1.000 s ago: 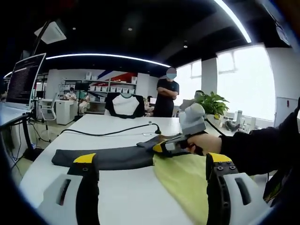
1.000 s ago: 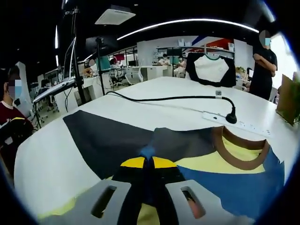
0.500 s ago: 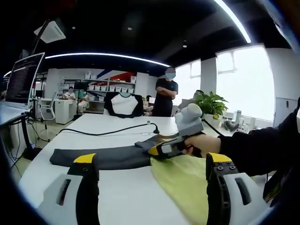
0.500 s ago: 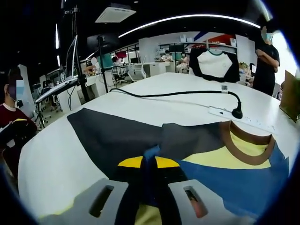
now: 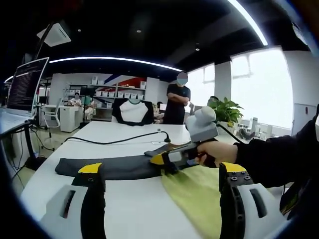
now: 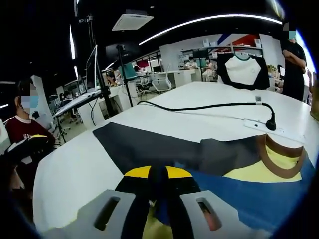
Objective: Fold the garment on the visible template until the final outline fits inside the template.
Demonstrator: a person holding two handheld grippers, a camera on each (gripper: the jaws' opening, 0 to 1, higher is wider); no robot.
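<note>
The garment lies flat on the white table [image 5: 129, 204]: a dark grey sleeve [image 5: 109, 167] runs left and a yellow-green body [image 5: 194, 191] spreads on the right. My left gripper [image 5: 161, 168] hovers open over the near edge, jaws wide apart with nothing between them. My right gripper [image 5: 169, 157], held by a hand [image 5: 214, 152], is shut on a fold of the garment where sleeve meets body. In the right gripper view its jaws [image 6: 158, 174] pinch blue fabric [image 6: 239, 191]. Beyond them lie the dark sleeve [image 6: 149, 147] and the brown collar [image 6: 279, 162].
A black cable [image 6: 199, 107] runs across the table behind the garment to a power strip [image 6: 264, 130]. A black-and-white shirt [image 5: 132, 112] hangs at the far end beside a standing person [image 5: 178, 102]. A monitor [image 5: 25, 84] stands at left, a plant [image 5: 227, 109] at right.
The right gripper has carried the pinched fabric a little further left over the sleeve. The left gripper has stayed where it was, open.
</note>
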